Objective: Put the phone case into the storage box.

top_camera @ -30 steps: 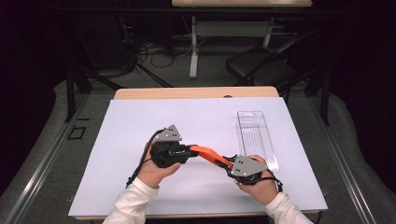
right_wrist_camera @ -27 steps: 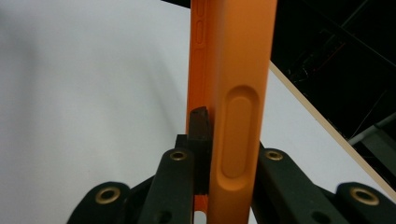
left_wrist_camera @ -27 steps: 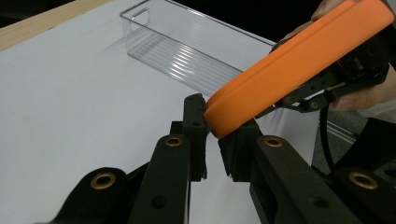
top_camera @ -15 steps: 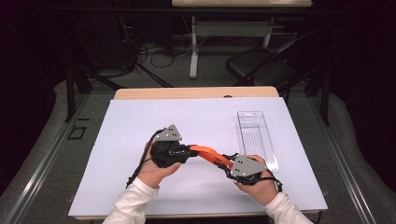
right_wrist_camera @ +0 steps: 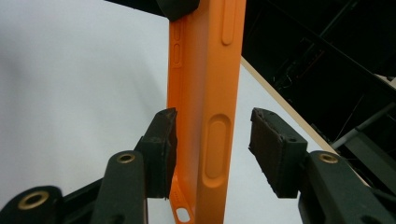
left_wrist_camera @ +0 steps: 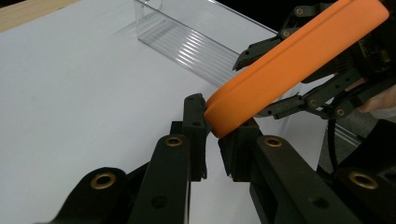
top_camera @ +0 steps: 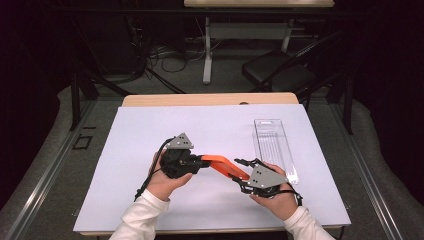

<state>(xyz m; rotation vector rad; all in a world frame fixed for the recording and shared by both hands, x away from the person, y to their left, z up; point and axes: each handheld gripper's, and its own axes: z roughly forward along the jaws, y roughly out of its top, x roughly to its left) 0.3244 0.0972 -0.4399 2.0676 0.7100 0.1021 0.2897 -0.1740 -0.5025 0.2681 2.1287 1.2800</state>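
Observation:
An orange phone case [top_camera: 225,168] hangs in the air above the white table sheet [top_camera: 150,130], spanning the gap between both grippers. My left gripper [top_camera: 200,162] is shut on one end of the case [left_wrist_camera: 289,60], with its pads pinching the rounded corner. My right gripper [top_camera: 243,169] stands open around the other end. In the right gripper view the case [right_wrist_camera: 210,84] runs upright between the jaws of my right gripper [right_wrist_camera: 212,128]. The left pad [right_wrist_camera: 163,140] touches the case's edge, and the right pad [right_wrist_camera: 271,144] stands apart from it.
A clear plastic tray [top_camera: 275,145] lies on the sheet to the right, just beyond the right gripper, and also shows in the left gripper view [left_wrist_camera: 187,39]. A black chair [top_camera: 280,70] and table legs stand on the floor past the table's far edge.

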